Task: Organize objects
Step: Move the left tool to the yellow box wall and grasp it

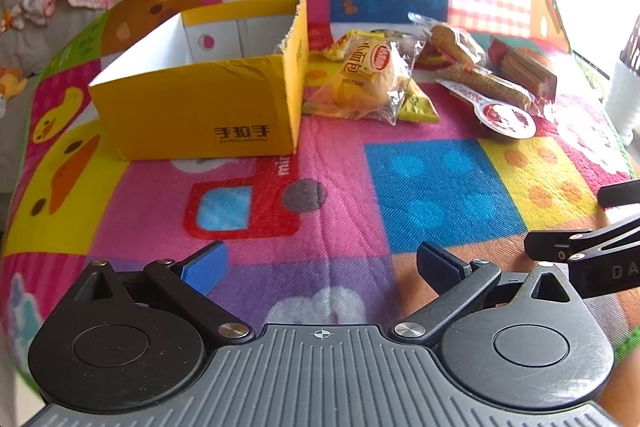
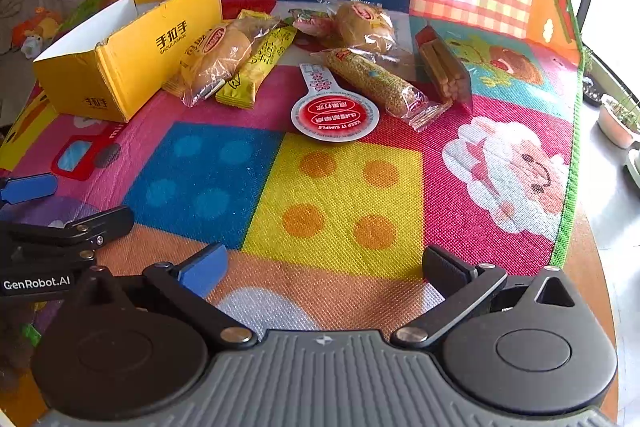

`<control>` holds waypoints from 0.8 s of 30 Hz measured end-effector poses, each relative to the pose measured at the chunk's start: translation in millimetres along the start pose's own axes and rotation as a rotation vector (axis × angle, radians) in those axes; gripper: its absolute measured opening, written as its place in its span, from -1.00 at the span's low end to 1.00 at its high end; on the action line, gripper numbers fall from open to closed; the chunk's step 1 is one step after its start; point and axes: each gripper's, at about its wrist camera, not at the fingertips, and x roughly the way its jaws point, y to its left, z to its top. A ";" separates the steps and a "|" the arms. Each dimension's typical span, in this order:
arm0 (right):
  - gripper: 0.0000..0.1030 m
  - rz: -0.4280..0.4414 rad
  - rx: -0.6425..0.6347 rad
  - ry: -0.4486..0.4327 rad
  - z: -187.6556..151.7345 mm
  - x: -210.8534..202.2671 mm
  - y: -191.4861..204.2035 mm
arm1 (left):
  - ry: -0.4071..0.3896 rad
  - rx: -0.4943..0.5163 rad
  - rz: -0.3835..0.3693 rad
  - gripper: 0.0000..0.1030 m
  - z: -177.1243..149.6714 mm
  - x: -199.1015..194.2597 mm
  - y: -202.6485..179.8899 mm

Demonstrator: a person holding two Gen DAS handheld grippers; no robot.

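Nothing has gone into the box [image 1: 200, 107] yet, as far as the pictures show: its white inside looks bare, though the near wall hides the floor of it. It stands open-topped on the mat [image 2: 340, 203] that covers the desk, at about 10 o'clock from the right gripper [image 2: 324, 267]. All the snacks lie in a loose heap just beside the box, at about 12 o'clock: a wrapped bun [image 2: 220, 61] leaning against the box wall, a yellow bar [image 2: 256, 67] touching it, a second bun [image 2: 364, 25] further back, a seed stick [image 2: 376, 83], a pack of wafers [image 2: 442, 69] at the heap's right end, and a round red lid [image 2: 335, 117] nearest the grippers. The left gripper [image 1: 322, 263] is spread wide and holds nothing; the right is likewise spread and empty. Both hover low over the near mat, well apart from the heap. I judge the task at its start, with every snack left to move into the box; the leaning bun looks the nearest pick.
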 end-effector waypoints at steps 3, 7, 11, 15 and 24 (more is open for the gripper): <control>1.00 0.023 -0.041 0.108 15.8 5.9 -1.1 | 0.052 -0.049 0.022 1.00 21.3 -32.0 20.5; 1.00 0.059 0.015 0.272 37.1 11.6 -4.4 | 0.153 -0.156 0.062 1.00 51.5 -75.9 61.2; 1.00 0.098 0.242 0.354 59.8 -14.5 -17.4 | 0.178 -0.176 0.069 1.00 81.5 -90.6 107.1; 1.00 0.046 0.292 0.347 82.2 -69.1 -5.1 | 0.262 -0.179 0.068 1.00 119.1 -63.8 147.0; 1.00 -0.059 0.244 0.282 136.9 -159.8 25.8 | 0.304 -0.217 -0.006 1.00 170.9 23.5 191.7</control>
